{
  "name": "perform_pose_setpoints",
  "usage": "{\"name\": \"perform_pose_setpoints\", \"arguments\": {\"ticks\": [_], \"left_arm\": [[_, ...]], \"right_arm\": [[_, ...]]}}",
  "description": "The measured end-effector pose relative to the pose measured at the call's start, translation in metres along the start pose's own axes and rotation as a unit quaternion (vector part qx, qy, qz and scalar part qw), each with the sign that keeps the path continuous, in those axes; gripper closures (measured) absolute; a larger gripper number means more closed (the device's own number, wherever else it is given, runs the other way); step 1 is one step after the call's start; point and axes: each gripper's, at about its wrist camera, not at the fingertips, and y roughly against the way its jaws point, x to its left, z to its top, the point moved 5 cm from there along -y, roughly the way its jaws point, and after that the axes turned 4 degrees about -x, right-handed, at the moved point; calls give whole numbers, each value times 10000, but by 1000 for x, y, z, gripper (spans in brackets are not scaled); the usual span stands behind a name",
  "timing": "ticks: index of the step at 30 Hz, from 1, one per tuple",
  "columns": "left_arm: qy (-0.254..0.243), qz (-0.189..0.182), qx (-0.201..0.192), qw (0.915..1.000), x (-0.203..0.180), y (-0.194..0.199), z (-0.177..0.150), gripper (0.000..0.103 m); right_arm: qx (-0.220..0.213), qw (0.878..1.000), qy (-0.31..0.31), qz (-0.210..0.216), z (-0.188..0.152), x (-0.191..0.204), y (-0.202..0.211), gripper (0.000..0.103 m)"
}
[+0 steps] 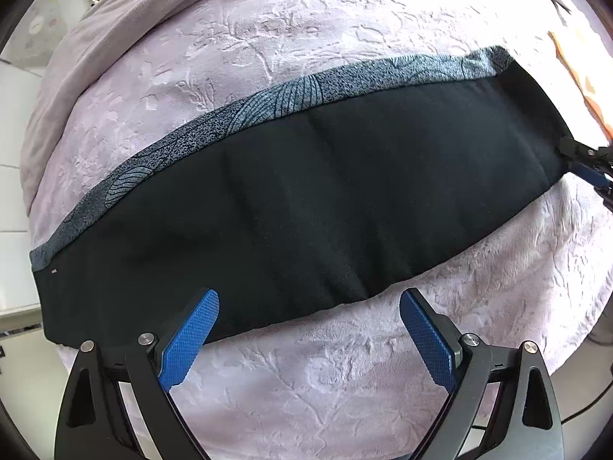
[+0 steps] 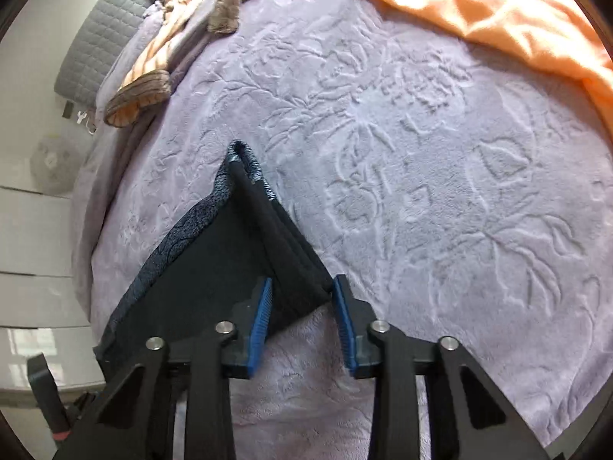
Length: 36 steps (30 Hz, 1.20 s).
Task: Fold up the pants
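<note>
One pair of pants (image 1: 306, 191) – both grippers' fingers (image 1: 191, 337) (image 2: 264, 318) spread, gripping nothing.

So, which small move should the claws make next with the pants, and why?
Probably close the right claw on the corner of the black pants with a grey patterned edge. Its fingers sit either side of that corner with a gap left, while the left claw hangs wide open at the near edge, gripping nothing.

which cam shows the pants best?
Left wrist: the pants lie flat along their length on the blanket, patterned edge visible, with the right gripper at their far end. The right wrist shows only one corner, lying between the right gripper's open jaws.
</note>
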Motion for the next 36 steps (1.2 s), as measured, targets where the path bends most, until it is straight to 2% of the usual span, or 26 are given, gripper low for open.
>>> {"name": "perform_pose_setpoints", "arguments": {"ticks": [3,5,6,7,8,9,11,15,18,21,22,23,24,27,29,31,33,36], "left_arm": [[138,-4,-126,9998,3,1,6,7],[164,57,-94,9998,5,-2,10,7],[190,72,-103,9997,6,-3,12,7],[227,89,-139,9996,7,-2,15,7],[258,97,-183,9995,9,-1,17,7],[283,107,-226,9993,11,0,20,7],[322,159,-260,9990,15,-2,27,7],[460,218,-215,9985,24,-14,37,7],[505,253,-224,9982,32,-23,42,7],[560,247,-221,9979,42,-31,45,7],[579,253,-229,9977,43,-31,45,7],[607,252,-273,9975,47,-30,46,7],[643,251,-357,9970,50,-27,47,7],[781,326,-526,9950,67,-29,54,7],[872,390,-375,9947,78,-39,57,7],[1062,382,-372,9929,89,-43,60,7],[1168,377,-458,9914,100,-44,62,7],[1206,418,-465,9907,112,-53,65,7]], "right_arm": [[-232,9992,246,201,3,7,16,78],[-319,9988,379,11,6,6,20,78],[-303,9991,296,-45,9,1,18,78],[-239,9996,112,85,10,-3,16,77],[-173,9992,-165,331,11,-9,16,74],[-102,9973,-444,579,10,-14,17,62],[-169,9963,-519,657,7,-16,24,55],[-386,9970,464,475,21,21,29,55],[-282,9935,1091,155,46,49,3,55],[-74,9906,1362,34,66,59,-30,55],[39,9906,1367,61,69,61,-41,57],[194,9904,1359,144,72,64,-52,79],[349,9895,1403,70,73,66,-60,93],[-17,9855,1697,-38,79,77,-49,93],[44,9822,1825,-435,82,72,-56,93],[206,9883,1479,-317,84,64,-61,91],[34,9937,1122,-35,84,60,-47,89],[-230,9932,1141,69,72,64,-21,89]]}}
